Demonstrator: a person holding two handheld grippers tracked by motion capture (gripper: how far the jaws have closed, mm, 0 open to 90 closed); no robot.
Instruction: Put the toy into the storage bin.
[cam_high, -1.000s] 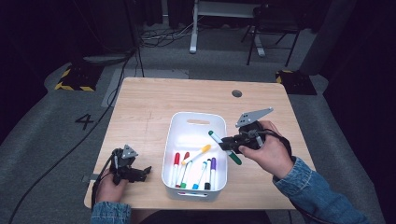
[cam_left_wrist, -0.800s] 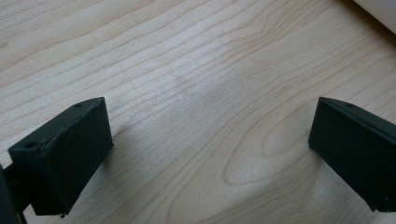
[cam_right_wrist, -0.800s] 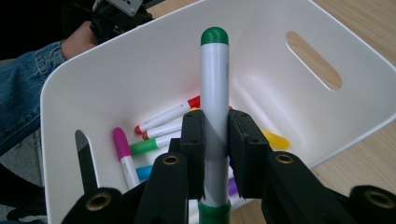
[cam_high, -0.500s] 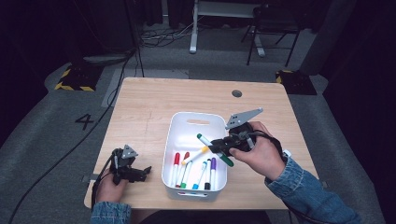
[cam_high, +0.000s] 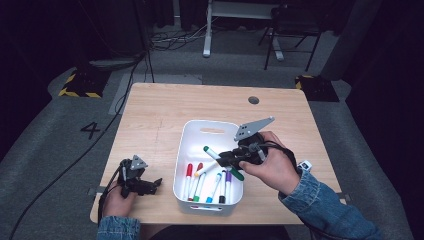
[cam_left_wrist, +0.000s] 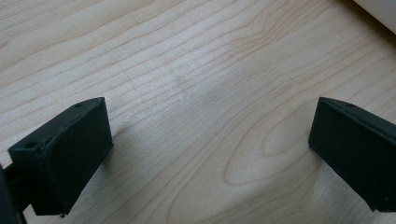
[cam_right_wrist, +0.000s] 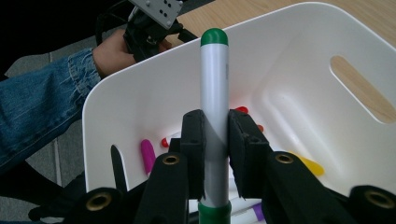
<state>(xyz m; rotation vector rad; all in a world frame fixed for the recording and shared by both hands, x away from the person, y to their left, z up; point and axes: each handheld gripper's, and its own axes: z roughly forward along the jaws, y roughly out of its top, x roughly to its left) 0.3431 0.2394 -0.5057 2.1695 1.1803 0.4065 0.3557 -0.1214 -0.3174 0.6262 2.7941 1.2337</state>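
A white bin (cam_high: 196, 134) stands at the middle of the wooden table (cam_high: 165, 110) and holds several markers (cam_high: 202, 180) with coloured caps. My right gripper (cam_high: 229, 157) hovers over the bin's right side, shut on a green-capped white marker (cam_high: 216, 155) that points left over the bin. The right gripper view has the green marker (cam_right_wrist: 214, 93) pinched between the two black pads (cam_right_wrist: 194, 140), with the bin (cam_right_wrist: 299, 60) below. My left gripper (cam_high: 152, 184) rests on the table left of the bin, its jaws wide apart over bare wood (cam_left_wrist: 201, 107).
A small dark hole (cam_high: 254, 100) sits in the tabletop at the back right. A small white object (cam_high: 304, 165) lies near the right edge. The floor beyond holds cables, a chair base and a yellow-black striped block (cam_high: 80, 85).
My right gripper has carried the green marker leftward, from the bin's right rim to over its inside. The left gripper has stayed put.
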